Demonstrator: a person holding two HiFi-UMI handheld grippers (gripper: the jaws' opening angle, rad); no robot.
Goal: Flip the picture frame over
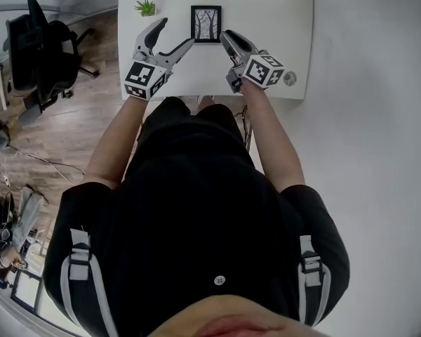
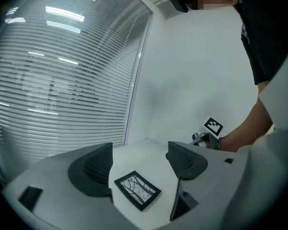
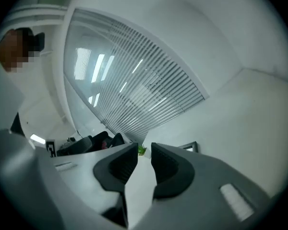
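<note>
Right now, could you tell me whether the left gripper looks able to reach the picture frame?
Probably yes: the left gripper is open and empty, the picture frame lies flat on the table just ahead of it, and nothing sits between them.

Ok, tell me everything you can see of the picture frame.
The picture frame is a small rectangle with a plain black border around a black-and-white print of bare tree branches. Its material cannot be told. It lies flat, picture side up, on the white table, to the right of a small green plant in the head view and clear of it. Only the table touches it.
</note>
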